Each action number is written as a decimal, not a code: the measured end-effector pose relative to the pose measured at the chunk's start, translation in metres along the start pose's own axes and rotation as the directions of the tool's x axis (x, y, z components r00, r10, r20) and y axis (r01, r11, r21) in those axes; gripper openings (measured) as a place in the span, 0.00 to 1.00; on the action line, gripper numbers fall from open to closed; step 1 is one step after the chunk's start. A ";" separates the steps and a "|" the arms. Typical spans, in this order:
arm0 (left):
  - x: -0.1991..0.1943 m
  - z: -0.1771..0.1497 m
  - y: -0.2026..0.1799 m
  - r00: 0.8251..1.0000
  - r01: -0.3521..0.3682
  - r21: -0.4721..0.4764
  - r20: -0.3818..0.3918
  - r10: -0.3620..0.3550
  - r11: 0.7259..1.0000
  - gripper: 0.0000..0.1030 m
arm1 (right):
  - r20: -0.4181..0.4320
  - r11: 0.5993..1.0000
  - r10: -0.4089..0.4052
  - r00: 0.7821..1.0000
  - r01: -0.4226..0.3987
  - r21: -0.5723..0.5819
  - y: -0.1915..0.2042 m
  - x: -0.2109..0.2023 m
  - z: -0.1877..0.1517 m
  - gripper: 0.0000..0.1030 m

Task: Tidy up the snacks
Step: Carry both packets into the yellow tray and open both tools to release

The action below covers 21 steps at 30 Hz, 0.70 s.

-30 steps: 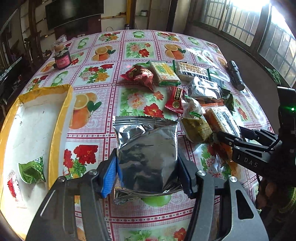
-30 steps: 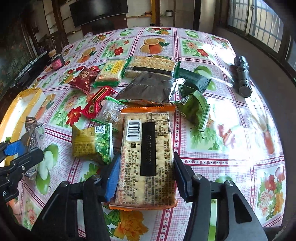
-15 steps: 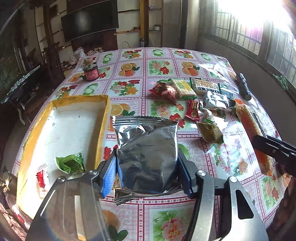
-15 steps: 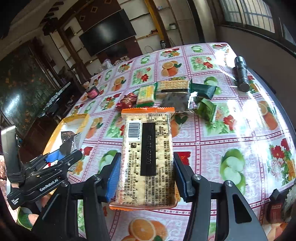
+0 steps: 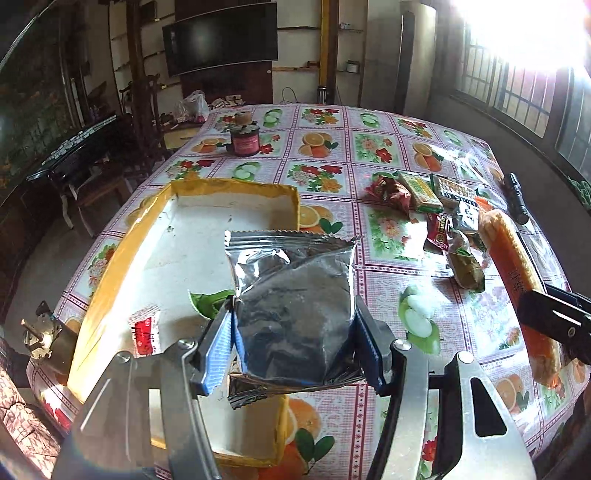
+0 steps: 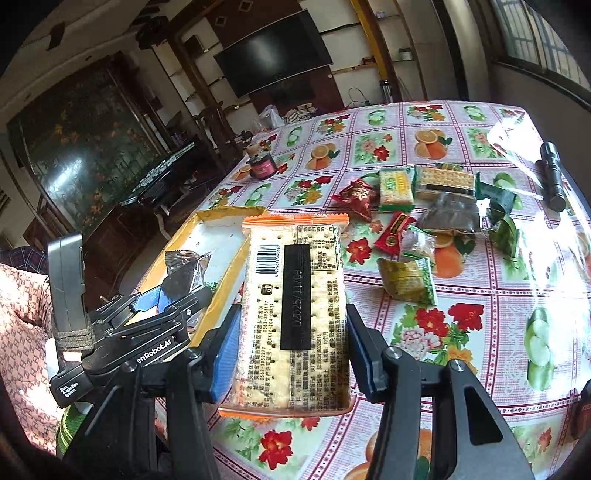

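My left claw (image 5: 293,345) clamps a silver foil pouch (image 5: 295,306) above the yellow-rimmed tray (image 5: 110,266), where a green packet (image 5: 207,301) and a red sachet (image 5: 146,332) lie. My right claw (image 6: 291,352) grips an orange-edged cracker pack (image 6: 295,310) above the counter (image 6: 480,332); loose snacks (image 6: 424,221) lie beyond it.

I see a big black flat TV (image 5: 220,35) on the wall and bright sunny barred windows (image 5: 517,74).
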<state>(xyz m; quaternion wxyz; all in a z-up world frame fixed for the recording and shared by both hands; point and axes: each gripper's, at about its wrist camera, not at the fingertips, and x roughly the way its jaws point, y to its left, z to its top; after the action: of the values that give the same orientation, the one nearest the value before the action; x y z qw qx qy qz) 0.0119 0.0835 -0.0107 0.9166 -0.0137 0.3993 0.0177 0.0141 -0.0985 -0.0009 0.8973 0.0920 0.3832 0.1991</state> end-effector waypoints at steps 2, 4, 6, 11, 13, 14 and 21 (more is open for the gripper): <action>0.000 0.000 0.008 1.000 -0.008 -0.013 0.000 0.008 1.000 0.58 | -0.007 1.000 0.018 1.000 -0.018 -0.008 0.007 0.004 0.002 0.51; 0.001 0.000 0.017 1.000 -0.017 -0.027 0.001 0.017 0.999 0.58 | -0.014 0.999 0.027 1.000 -0.027 -0.021 0.016 0.010 0.003 0.51; 0.001 0.000 0.026 1.000 -0.026 -0.042 0.000 0.026 0.999 0.58 | -0.025 0.999 0.036 0.999 -0.037 -0.032 0.024 0.016 0.004 0.51; 0.005 0.000 0.052 0.999 -0.053 -0.086 -0.007 0.053 0.995 0.58 | -0.048 0.997 0.056 0.997 -0.059 -0.059 0.041 0.033 0.009 0.51; 0.006 0.000 0.062 0.998 -0.064 -0.104 -0.010 0.063 0.992 0.58 | -0.057 0.996 0.060 0.997 -0.064 -0.069 0.046 0.040 0.010 0.51; 0.007 -0.001 0.066 0.998 -0.070 -0.112 -0.012 0.069 0.991 0.58 | -0.060 0.995 0.064 0.996 -0.068 -0.073 0.049 0.043 0.010 0.51; 0.010 -0.002 0.089 0.996 -0.093 -0.151 -0.025 0.090 0.984 0.58 | -0.091 0.991 0.083 0.992 -0.092 -0.096 0.065 0.060 0.011 0.51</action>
<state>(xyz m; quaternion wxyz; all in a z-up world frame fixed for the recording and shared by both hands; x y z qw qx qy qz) 0.0137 0.1728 -0.0207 0.9074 -0.0652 0.4053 0.0899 0.0409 -0.0145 -0.0123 0.8738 0.0551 0.4068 0.2609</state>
